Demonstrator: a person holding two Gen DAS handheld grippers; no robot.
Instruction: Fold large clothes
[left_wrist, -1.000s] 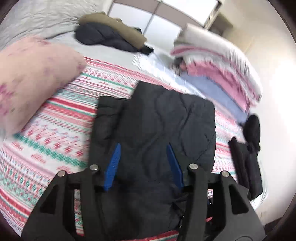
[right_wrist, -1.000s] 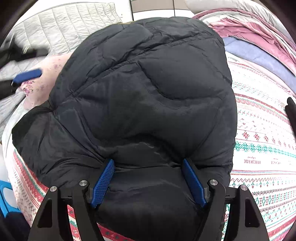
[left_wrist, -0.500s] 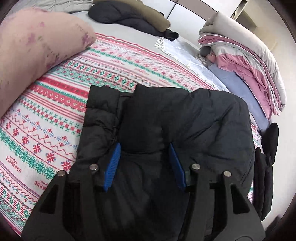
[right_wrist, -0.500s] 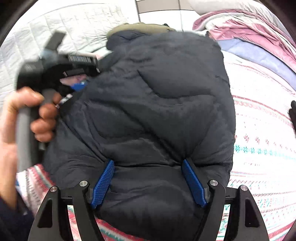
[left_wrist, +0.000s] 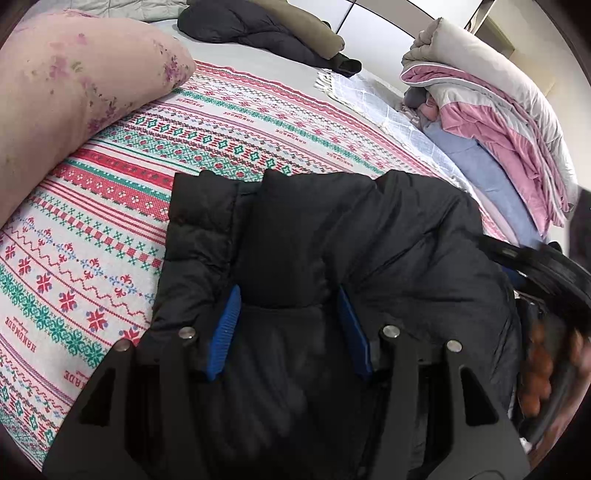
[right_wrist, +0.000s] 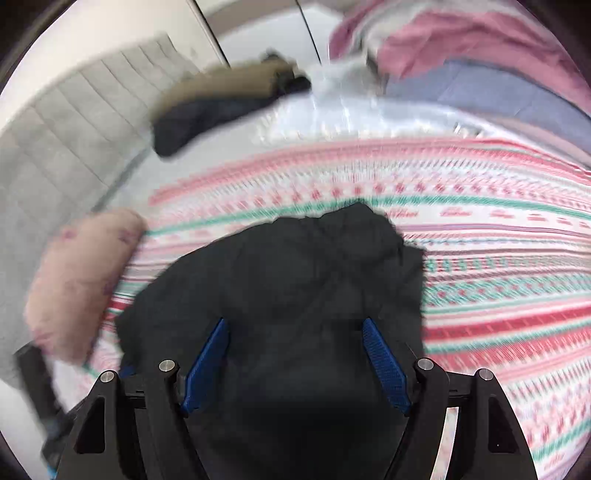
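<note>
Jacket (left_wrist: 369, 240) (black, puffy) lies folded on patterned blanket (left_wrist: 184, 129).

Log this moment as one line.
stage: folding black puffer jacket on patterned blanket | left gripper: jacket between pads | right gripper: over jacket, view blurred

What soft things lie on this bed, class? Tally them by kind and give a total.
Black jacket being folded: 1
Jackets heaped at the back, one black, one olive: 2
Pink pillow: 1
Folded quilt pile: 1
Patterned blanket: 1
Total: 6
</note>
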